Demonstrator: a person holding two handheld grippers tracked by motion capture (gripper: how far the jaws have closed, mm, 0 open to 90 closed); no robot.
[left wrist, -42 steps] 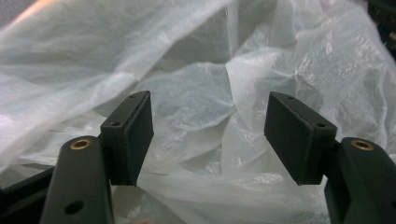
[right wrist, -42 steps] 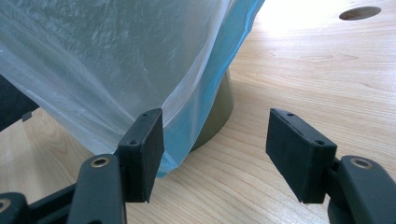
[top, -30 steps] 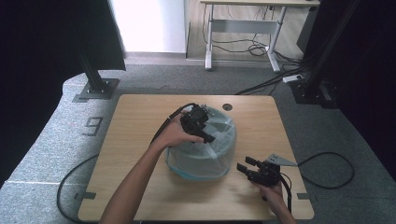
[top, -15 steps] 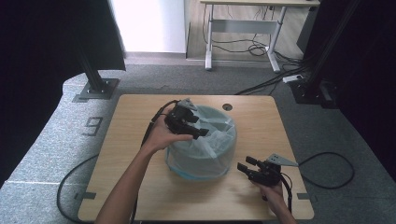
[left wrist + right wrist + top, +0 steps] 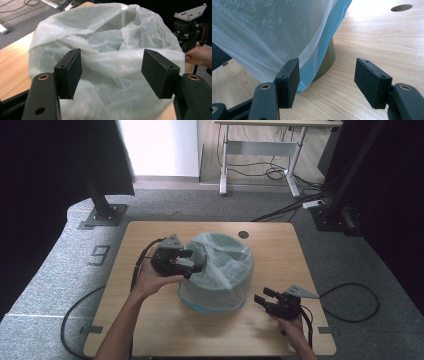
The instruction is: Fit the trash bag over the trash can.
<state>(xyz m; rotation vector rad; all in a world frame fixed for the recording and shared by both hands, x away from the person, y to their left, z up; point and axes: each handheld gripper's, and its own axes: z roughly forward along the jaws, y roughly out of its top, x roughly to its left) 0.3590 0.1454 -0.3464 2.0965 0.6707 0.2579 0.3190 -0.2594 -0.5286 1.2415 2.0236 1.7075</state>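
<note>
The plastic bag covers nearly all of the bin, leaving a strip of its base showing. The bin's inside is hidden. The table is cut off at its near edge.

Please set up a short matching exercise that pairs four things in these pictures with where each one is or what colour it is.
Things:
1. left gripper
2. right gripper
3. bag hem
4. bin base

Descriptions:
A. blue
B. olive green, showing under the plastic
C. open, low on the table by the bin's foot
D. open, up at the bag's rim

Pairs: 1-D, 2-C, 3-A, 4-B
</note>
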